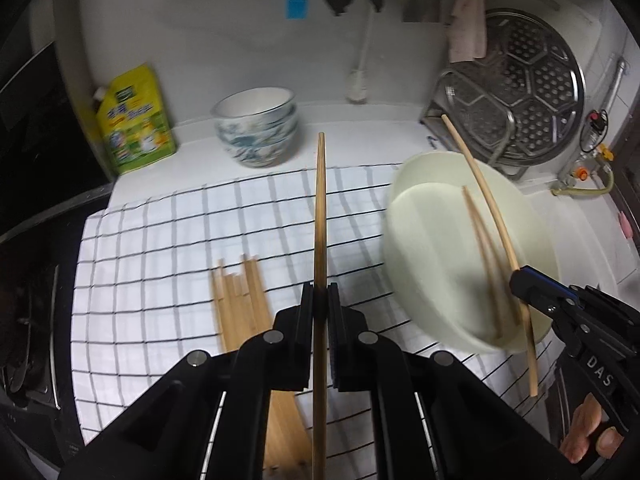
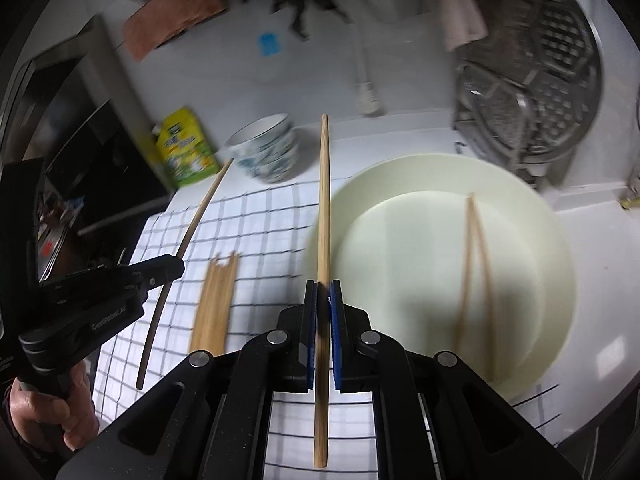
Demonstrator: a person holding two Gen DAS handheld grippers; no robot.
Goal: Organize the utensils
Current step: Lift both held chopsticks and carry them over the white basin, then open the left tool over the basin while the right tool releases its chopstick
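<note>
Yellow-green detergent pouch [image 1: 134, 120] and stacked blue-patterned ceramic bowls [image 1: 256, 126] were seen far left on the counter. A bundle of light wooden chopsticks [image 1: 240, 308] was laid on the white black-grid cloth [image 1: 160, 240], long axis pointing away from cam.

L gripper [image 1: 320, 300] was pinched tight on one wooden chopstick [image 1: 320, 208], held along the finger line, tip fwd. R gripper [image 2: 323, 300] was likewise clamped on a second wooden chopstick [image 2: 323, 200], long axis same way. Pale cream round plate [image 1: 440, 240] w/ two loose chopsticks [image 2: 476, 272] lay right of both; R hand judged nearer to it.

L cam showed R gripper side-on; R cam showed the plate whole, plus perforated steel steamer tray [image 2: 560, 60].
</note>
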